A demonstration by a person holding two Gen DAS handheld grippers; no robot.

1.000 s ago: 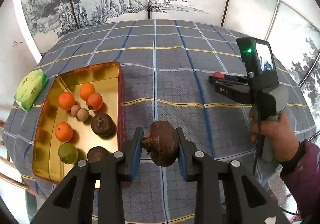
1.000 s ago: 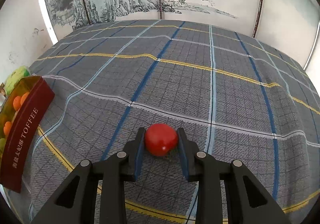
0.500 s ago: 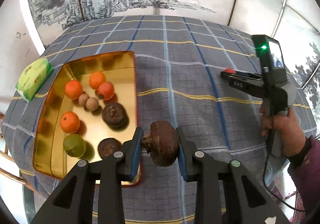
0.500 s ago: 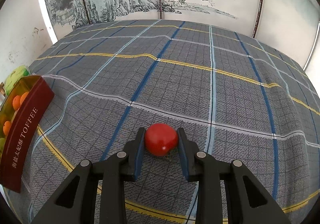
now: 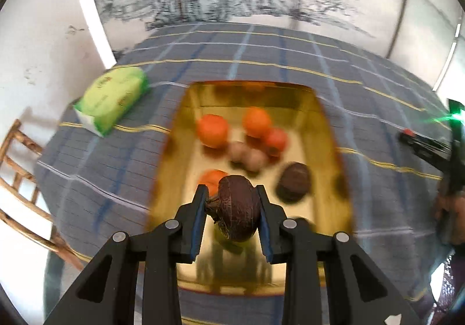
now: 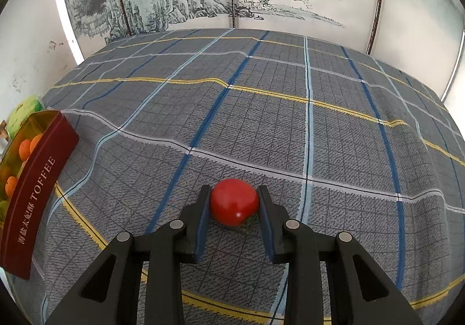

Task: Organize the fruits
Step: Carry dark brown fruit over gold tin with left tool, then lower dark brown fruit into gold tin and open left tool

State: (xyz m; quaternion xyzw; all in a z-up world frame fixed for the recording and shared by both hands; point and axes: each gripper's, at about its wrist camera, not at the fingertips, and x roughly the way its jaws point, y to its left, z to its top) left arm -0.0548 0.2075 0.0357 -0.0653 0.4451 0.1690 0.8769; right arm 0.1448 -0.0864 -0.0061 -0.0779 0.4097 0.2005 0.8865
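Brown fruit (image 5: 237, 207) in left claw (image 5: 232, 219), over tin (image 5: 328, 133).

- Our left gripper (image 5: 232, 210) is matte black, with two angular arms, each cut through by a triangular opening.
- Its fingers (image 5: 195, 226) are lined with blue pads on their inner faces.
- Four round silver screws sit along the arms, two on each side.
- Our right gripper (image 6: 234, 210) has the same build: black arms, blue-padded fingers (image 6: 200, 226), four silver screws.
- Seen from the left wrist, the right gripper carries a green light on its black body.
- A dark purplish sleeve (image 5: 447, 275) shows at the frame edge.
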